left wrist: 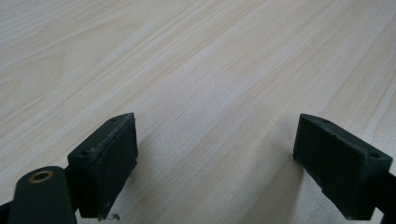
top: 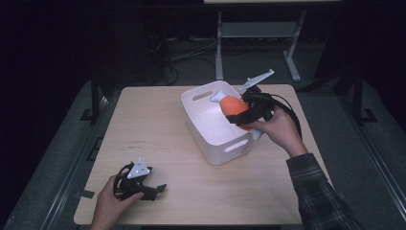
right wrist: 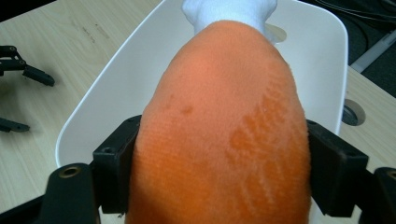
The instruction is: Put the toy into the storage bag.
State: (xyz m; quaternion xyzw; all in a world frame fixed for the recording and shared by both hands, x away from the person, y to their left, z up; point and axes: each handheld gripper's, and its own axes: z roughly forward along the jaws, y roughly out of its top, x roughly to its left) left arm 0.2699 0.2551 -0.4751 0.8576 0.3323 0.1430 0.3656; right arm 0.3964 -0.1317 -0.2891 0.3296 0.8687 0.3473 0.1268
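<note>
An orange plush drumstick (top: 235,108) with a white bone end is held over the right rim of a white bin (top: 216,135). My right gripper (top: 243,114) is shut on it; in the right gripper view the two pads (right wrist: 114,168) press into the sides of the orange drumstick (right wrist: 224,140), and the white bin (right wrist: 322,51) lies below and beyond it. My left gripper (top: 158,190) rests on the table near the front left edge, jaws open. The left gripper view has its pads (left wrist: 109,158) wide apart over bare wood.
The white bin has handle slots and stands right of the centre of the light wooden table (top: 158,129). Beyond the table's far edge are a metal stand (top: 258,33) and cables on a dark floor.
</note>
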